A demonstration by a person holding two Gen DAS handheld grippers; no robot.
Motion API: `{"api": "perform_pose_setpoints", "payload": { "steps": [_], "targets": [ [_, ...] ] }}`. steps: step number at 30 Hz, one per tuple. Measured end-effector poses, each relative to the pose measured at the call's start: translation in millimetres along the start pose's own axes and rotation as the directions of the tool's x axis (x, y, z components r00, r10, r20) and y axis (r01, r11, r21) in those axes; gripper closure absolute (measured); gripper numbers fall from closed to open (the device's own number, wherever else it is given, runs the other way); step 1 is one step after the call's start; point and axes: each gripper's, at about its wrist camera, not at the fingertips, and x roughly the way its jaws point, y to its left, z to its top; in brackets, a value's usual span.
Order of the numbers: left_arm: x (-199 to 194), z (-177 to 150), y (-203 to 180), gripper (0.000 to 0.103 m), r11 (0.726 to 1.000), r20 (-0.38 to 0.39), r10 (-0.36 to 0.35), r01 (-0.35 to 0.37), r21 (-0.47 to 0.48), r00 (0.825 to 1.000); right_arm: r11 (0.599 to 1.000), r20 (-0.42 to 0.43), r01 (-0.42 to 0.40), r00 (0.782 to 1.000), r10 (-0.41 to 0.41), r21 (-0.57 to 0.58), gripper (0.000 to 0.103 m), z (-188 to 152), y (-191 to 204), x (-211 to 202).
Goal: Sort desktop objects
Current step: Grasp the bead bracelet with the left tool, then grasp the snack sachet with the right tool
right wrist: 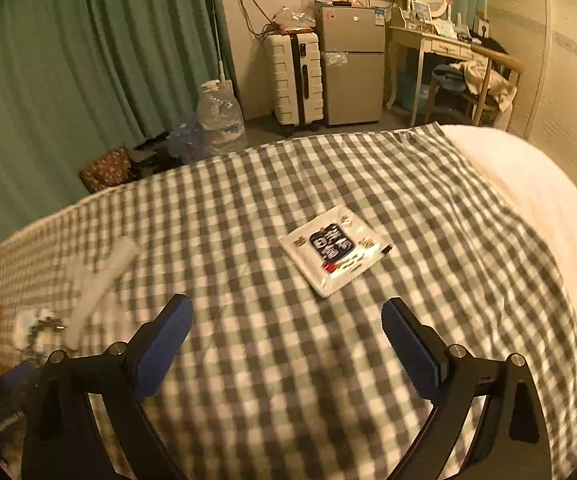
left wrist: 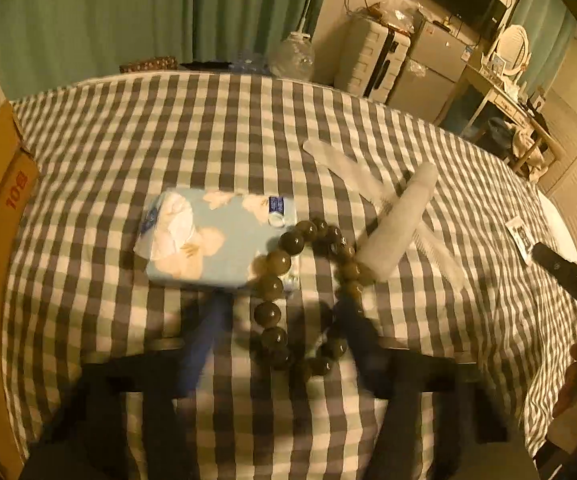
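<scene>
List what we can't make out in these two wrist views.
- Left wrist view: left gripper is motion-blurred; can't tell whether it presses on the bead bracelet between its jaws.
- Left wrist view: clear plastic piece under the white tube is blurred; what it is stays unclear.
- Left wrist view: flat packet at the right edge is too small to read.
- Right wrist view: the packet's print is blurred and unreadable.

Left gripper [left wrist: 276, 312], black frame with blue finger pads [left wrist: 204, 328], seen blurred from its own wrist camera and pitched steeply downward; jaws appear parted with a gap between the pads. Right gripper [right wrist: 286, 320], same black-and-blue build, also angled downward, its two pads [right wrist: 408, 344] spread wide apart with nothing between them.
</scene>
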Motion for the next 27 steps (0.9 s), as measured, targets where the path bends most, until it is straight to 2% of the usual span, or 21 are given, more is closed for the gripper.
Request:
{"api": "perform_pose_setpoints", "payload": {
  "steps": [1, 6, 10, 14, 18, 20, 21, 22, 25, 27],
  "targets": [
    [2.3, 0.7, -1.3, 0.091, 1.0, -0.009, 0.011, -0.011, 0.013, 1.0, 1.0, -0.004, 0.009, 1.0, -0.009, -0.009, 0.007, 0.6, 0.6, 4.6],
    [3.1, 5.8, -12.1, 0.092, 0.999, 0.0, 0.011, -0.011, 0.033, 1.0, 0.999, 0.016, 0.035, 0.999, -0.034, -0.031, 0.007, 8.9, -4.0, 20.4],
    [2.5, 22.1, -31.8, 0.092, 1.0, 0.019, -0.023, 0.023, 0.012, 1.0, 0.998, 0.045, 0.063, 0.997, -0.062, -0.013, 0.007, 13.9, -15.6, 23.0],
    [-11.2, 38.6, -45.3, 0.092, 0.997, 0.057, -0.076, 0.076, 0.014, 0.995, 0.999, 0.042, 0.027, 0.999, -0.028, 0.019, 0.007, 19.7, -25.6, 35.7],
    [-21.2, 52.2, -55.6, 0.092, 0.994, 0.085, -0.1, 0.096, 0.045, 0.991, 0.999, -0.04, 0.03, 0.999, -0.031, -0.013, 0.007, 20.0, -22.3, 62.8],
    [-23.2, 55.3, -54.6, 0.092, 0.995, 0.088, -0.095, 0.09, 0.05, 0.992, 0.999, -0.034, 0.032, 0.999, -0.033, -0.017, 0.009, 17.4, -23.3, 66.5],
    [-23.2, 55.5, -54.1, 0.092, 0.995, 0.086, -0.094, 0.091, 0.046, 0.992, 0.999, -0.02, 0.036, 0.999, -0.036, -0.009, 0.019, 17.9, -25.7, 64.5],
    [-23.6, 54.7, -53.0, 0.092, 0.995, 0.079, -0.097, 0.094, 0.042, 0.992, 0.999, -0.012, 0.042, 0.999, -0.042, 0.011, 0.035, 19.5, -30.3, 62.1],
    [-27.5, 51.6, -46.2, 0.092, 0.995, 0.064, -0.102, 0.101, 0.017, 0.993, 0.996, 0.004, 0.013, 1.0, -0.014, 0.085, 0.053, 20.2, -47.1, 56.9],
    [-33.0, 50.5, -42.4, 0.092, 0.996, 0.068, -0.084, 0.082, 0.026, 0.994, 0.995, 0.011, 0.014, 1.0, -0.015, 0.102, 0.072, 19.1, -53.6, 53.6]
  ]
}}
